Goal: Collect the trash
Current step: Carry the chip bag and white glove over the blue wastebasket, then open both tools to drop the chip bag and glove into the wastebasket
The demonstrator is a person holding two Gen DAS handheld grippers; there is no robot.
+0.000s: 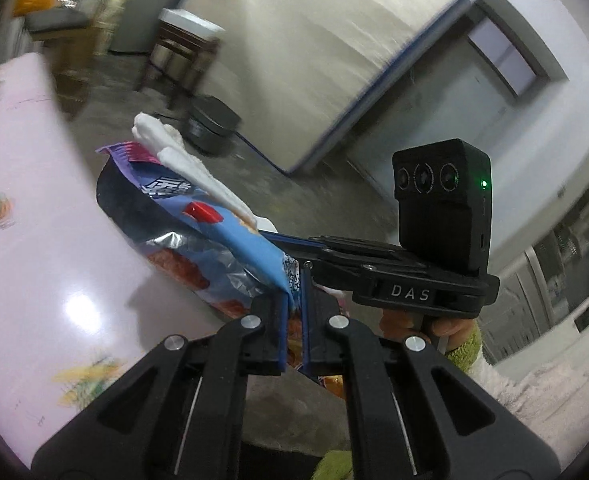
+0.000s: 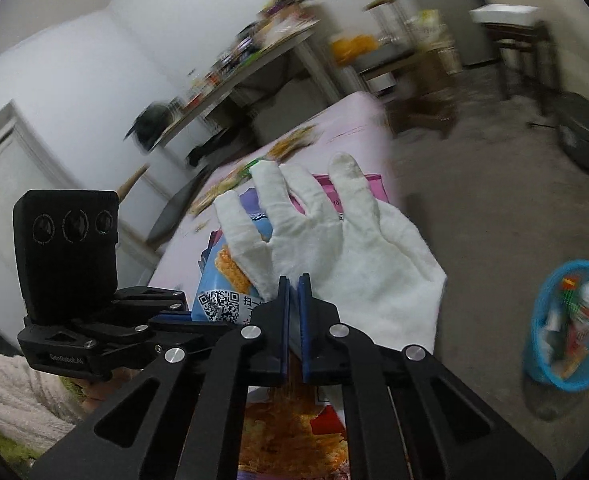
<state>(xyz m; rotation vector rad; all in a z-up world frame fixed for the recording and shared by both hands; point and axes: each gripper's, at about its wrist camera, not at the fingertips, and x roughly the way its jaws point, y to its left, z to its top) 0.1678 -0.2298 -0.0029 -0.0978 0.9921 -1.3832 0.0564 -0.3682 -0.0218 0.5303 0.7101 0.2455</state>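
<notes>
- While both wrists blur with motion, left view: left hand-held gripper (image 1: 293,312) is clamped on the edge of the snack bag (image 1: 198,236), held in the air beside the pink table (image 1: 34,208). White glove (image 1: 186,160) lies over the bag's top. Right hand-held gripper (image 1: 290,242) reaches in from the right at the glove; its grip isn't readable here.
- Right view: right hand-held gripper (image 2: 293,316) is pinched onto the white glove (image 2: 334,240), which is draped over the snack bag (image 2: 230,280) above the table (image 2: 346,120). Left hand-held gripper (image 2: 174,320) sits at the bag's QR-code edge.
- Progress, my read: blue basket (image 2: 566,320) on the floor already holds several pieces of trash, so partway done. Bag and glove are lifted but not yet dropped in; basket is well apart, down to the right.
</notes>
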